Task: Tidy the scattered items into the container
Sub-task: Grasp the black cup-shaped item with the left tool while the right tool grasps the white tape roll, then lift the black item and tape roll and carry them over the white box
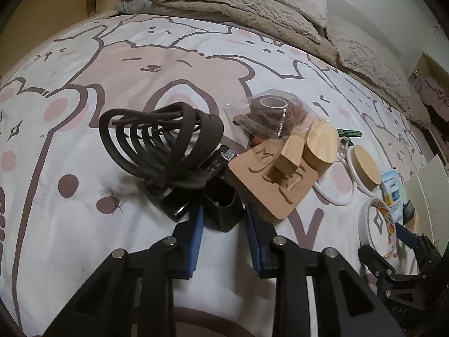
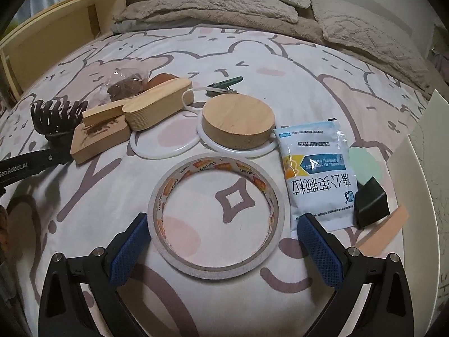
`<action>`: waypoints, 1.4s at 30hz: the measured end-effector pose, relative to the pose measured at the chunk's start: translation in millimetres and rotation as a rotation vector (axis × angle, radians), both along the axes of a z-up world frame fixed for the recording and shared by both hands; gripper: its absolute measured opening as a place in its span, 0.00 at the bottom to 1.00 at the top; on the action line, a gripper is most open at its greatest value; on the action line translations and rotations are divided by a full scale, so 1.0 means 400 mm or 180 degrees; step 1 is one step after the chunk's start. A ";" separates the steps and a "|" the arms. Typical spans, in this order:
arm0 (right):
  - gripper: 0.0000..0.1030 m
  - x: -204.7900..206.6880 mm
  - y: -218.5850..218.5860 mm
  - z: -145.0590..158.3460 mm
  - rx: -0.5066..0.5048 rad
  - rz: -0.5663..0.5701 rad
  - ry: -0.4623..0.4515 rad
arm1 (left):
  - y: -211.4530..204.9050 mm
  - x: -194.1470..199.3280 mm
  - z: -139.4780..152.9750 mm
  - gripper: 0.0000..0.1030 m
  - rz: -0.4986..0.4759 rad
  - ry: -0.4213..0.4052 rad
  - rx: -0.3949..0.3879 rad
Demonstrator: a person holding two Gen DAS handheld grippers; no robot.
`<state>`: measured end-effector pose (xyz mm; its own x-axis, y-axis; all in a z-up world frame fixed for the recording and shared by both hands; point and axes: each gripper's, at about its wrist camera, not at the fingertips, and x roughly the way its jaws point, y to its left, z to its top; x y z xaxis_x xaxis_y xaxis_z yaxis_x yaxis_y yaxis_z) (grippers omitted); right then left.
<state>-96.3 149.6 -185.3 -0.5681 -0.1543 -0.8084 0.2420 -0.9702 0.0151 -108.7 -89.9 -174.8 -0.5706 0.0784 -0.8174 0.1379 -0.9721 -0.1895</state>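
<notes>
In the left wrist view my left gripper (image 1: 223, 219) is shut on a small black case (image 1: 221, 206) lying on the bedsheet. A dark hair claw (image 1: 160, 140) rests just beyond it, on other black pieces. In the right wrist view my right gripper (image 2: 223, 218) stands open, one blue pad on either side of a flat tape roll (image 2: 168, 193). The pads do not press on the roll. The same roll (image 1: 377, 224) and the right gripper's fingers (image 1: 407, 234) show at the lower right of the left wrist view.
A carved wooden board (image 1: 269, 179), an oval wooden block (image 2: 157, 106), a round wooden block (image 2: 238, 123), white rings (image 2: 165, 147), a bagged brown roll (image 1: 272, 112) and a green clip (image 2: 224, 82) lie behind. A sachet (image 2: 317, 174), black wedge (image 2: 370, 202) and pale panel (image 2: 415, 174) lie right.
</notes>
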 end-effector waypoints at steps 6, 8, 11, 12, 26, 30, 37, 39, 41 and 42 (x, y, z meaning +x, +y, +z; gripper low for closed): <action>0.86 0.045 0.006 0.008 -0.0065 0.0081 0.0013 | 0.018 0.037 0.003 0.29 -0.0050 -0.0033 -0.0030; 0.86 0.063 0.013 0.009 -0.0074 0.0081 0.0004 | 0.027 0.057 0.006 0.29 -0.0085 -0.0044 -0.0027; 0.86 0.093 0.021 0.009 -0.0065 0.0074 -0.0005 | 0.048 0.093 0.010 0.29 -0.0164 -0.0069 -0.0046; 0.86 0.105 0.023 0.009 -0.0060 0.0073 -0.0008 | 0.057 0.107 0.011 0.29 -0.0198 -0.0080 -0.0062; 0.86 0.219 0.048 0.009 0.0001 0.0047 0.0011 | 0.155 0.206 0.014 0.29 -0.0446 -0.0114 -0.0197; 0.86 0.241 0.056 0.013 -0.0022 0.0018 0.0018 | 0.171 0.227 0.015 0.29 -0.0463 -0.0124 -0.0220; 0.86 0.266 0.066 0.029 -0.0072 -0.0024 0.0053 | 0.196 0.243 0.036 0.29 -0.0514 -0.0088 -0.0241; 0.86 0.269 0.072 0.040 -0.0087 -0.0042 0.0077 | 0.198 0.247 0.045 0.29 -0.0523 -0.0068 -0.0240; 0.86 0.270 0.076 0.057 -0.0113 -0.0062 0.0110 | 0.197 0.252 0.059 0.29 -0.0521 -0.0033 -0.0233; 0.86 0.270 0.078 0.065 -0.0121 -0.0069 0.0129 | 0.197 0.254 0.068 0.29 -0.0516 -0.0012 -0.0220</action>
